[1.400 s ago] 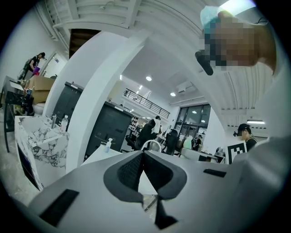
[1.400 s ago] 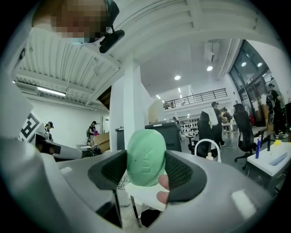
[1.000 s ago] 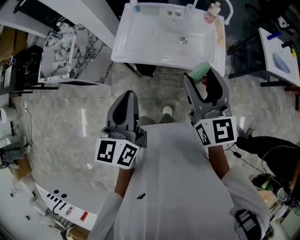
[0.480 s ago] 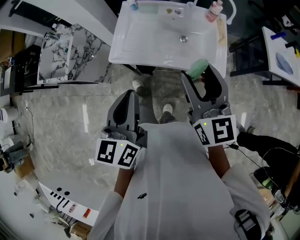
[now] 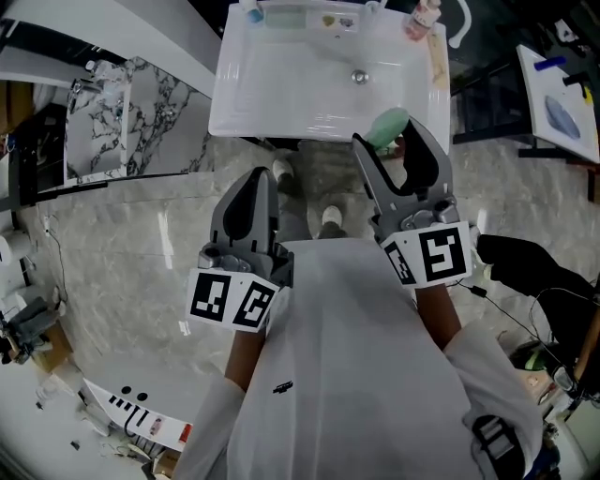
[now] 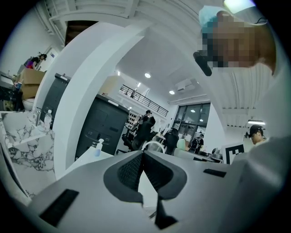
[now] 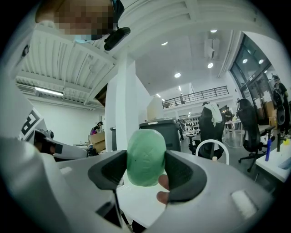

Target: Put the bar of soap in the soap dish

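Note:
In the head view my right gripper (image 5: 392, 137) is shut on a pale green oval bar of soap (image 5: 386, 126), held over the front right rim of the white sink (image 5: 281, 84). The right gripper view has the soap (image 7: 145, 157) squeezed between both dark pads (image 7: 109, 172). A light green rectangular soap dish (image 5: 286, 16) sits on the sink's back ledge, left of the tap. My left gripper (image 5: 251, 199) hangs lower and left of the soap, above the floor. Its jaws are shut with nothing between them, as the left gripper (image 6: 142, 158) view confirms.
A blue bottle (image 5: 250, 11) and a pink bottle (image 5: 423, 17) stand on the sink's back ledge, with the drain (image 5: 359, 77) in the basin. A marble-patterned cabinet (image 5: 117, 117) is at left. A white table (image 5: 561, 89) and black cables (image 5: 539, 272) lie at right.
The person has stepped closer to the sink. The right gripper with the soap now reaches the sink's front rim. Both grippers kept their states.

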A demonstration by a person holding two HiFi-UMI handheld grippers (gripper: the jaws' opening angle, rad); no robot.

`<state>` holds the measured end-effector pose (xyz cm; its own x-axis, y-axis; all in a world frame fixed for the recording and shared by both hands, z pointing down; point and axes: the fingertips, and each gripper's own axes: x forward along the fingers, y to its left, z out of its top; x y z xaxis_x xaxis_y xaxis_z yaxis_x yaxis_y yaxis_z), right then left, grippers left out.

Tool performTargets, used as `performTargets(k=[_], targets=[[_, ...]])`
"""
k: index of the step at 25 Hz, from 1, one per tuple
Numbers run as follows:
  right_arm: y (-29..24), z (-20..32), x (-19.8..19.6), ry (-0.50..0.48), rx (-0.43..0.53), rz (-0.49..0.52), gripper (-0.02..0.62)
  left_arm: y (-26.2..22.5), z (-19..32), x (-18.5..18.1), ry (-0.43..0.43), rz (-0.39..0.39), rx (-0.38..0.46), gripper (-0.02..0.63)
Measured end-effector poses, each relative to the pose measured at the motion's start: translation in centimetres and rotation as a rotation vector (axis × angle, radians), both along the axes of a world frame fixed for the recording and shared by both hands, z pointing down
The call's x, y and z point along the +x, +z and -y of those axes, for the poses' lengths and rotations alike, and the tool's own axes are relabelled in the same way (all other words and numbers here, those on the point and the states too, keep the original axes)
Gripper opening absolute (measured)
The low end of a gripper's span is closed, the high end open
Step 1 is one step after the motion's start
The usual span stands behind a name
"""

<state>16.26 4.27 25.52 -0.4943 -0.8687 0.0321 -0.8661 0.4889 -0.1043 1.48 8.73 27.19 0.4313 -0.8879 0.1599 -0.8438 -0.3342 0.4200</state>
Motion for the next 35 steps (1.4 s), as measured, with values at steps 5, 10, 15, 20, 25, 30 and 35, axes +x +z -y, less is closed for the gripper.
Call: performTargets(k=[5, 10, 15, 20, 25, 30, 35], targets=[[0.0, 3.0, -1.3, 0.017, 0.001, -0.018, 0.276, 0.2, 3.1, -1.3, 0.024, -0.013, -0.003, 0.009], [-0.2, 6.4, -2.4, 0.045, -0.004, -0.026, 0.276, -0.1, 7.3, -3.0, 0.045, -0.017, -0.003, 0.009], [-0.9, 9.8, -3.5, 0.079, -0.001, -0.035, 0.276, -0.4, 11.4, -4.4, 0.079, -0.024, -0.001, 0.009], [-1.4, 12.8, -5.3, 0.112, 0.004, -0.042, 0.276, -0.8, 14.8, -6.3, 0.110, -0.037, 0.006, 0.009], [-1.6, 15.9, -7.4, 0.138, 0.004, -0.044, 0.276, -1.2, 18.5, -8.8, 0.123, -0.043, 0.027, 0.009], [-1.7, 18.6, -9.8, 0.145, 0.018, -0.063, 0.276, -0.8, 21.6, -11.1, 0.142, -0.055, 0.030, 0.009], [-1.1, 20.3, -11.6, 0.159, 0.013, -0.074, 0.276, -0.2, 23.6, -12.1, 0.185, -0.066, 0.027, 0.009]])
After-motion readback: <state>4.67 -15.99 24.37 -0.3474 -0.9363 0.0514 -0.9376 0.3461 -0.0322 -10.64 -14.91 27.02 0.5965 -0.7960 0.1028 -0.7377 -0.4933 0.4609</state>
